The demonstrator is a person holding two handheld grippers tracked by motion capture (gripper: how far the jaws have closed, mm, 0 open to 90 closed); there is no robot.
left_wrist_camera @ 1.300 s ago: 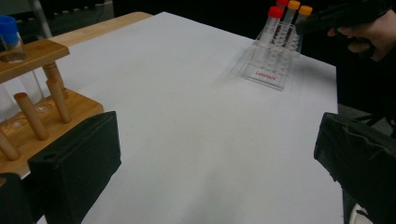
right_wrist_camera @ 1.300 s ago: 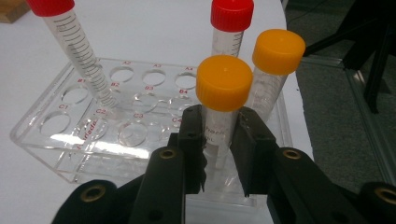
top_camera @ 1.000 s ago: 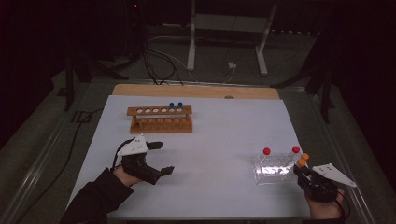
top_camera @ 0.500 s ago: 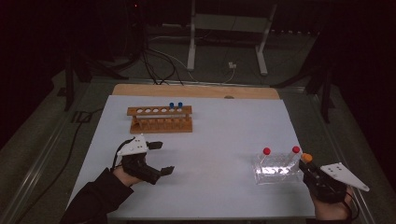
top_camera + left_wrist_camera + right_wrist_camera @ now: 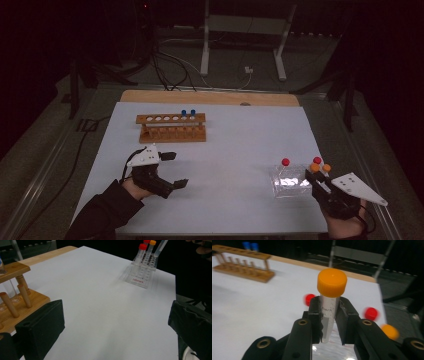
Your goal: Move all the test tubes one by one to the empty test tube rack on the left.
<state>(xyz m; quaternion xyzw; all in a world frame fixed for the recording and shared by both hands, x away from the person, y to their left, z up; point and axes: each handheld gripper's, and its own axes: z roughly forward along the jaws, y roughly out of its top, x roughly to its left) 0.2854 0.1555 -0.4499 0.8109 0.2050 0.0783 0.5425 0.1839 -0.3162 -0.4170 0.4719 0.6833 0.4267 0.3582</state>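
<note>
The right gripper (image 5: pixel 329 320) has its two black jaws clamped on a clear plastic tube with an orange screw cap (image 5: pixel 331 293), pads pressing the tube's sides just under the cap, the tube standing upright between them. In the high view that right gripper (image 5: pixel 315 176) sits at the near right edge of the white table (image 5: pixel 235 145), with the orange cap (image 5: pixel 314 167) just beside the clear plastic tube rack (image 5: pixel 290 182). In that rack stand two red-capped tubes (image 5: pixel 285 162) and one more orange-capped tube (image 5: pixel 326 168); the held tube's lower end is hidden, so whether it is clear of the rack cannot be told.

Over on the left, the left gripper (image 5: pixel 172 170) rests low over the table with its jaws spread wide and nothing between them; its own view shows bare white table between the two black pads (image 5: pixel 42 327). Beyond it, towards the far side, stands the long wooden test-tube rack (image 5: pixel 171 127), with two blue-capped tubes (image 5: pixel 188 113) near its right end. From the left gripper view the wooden rack (image 5: pixel 15 300) is right beside the left jaw, and the clear rack (image 5: pixel 141 273) is well apart across the table.
</note>
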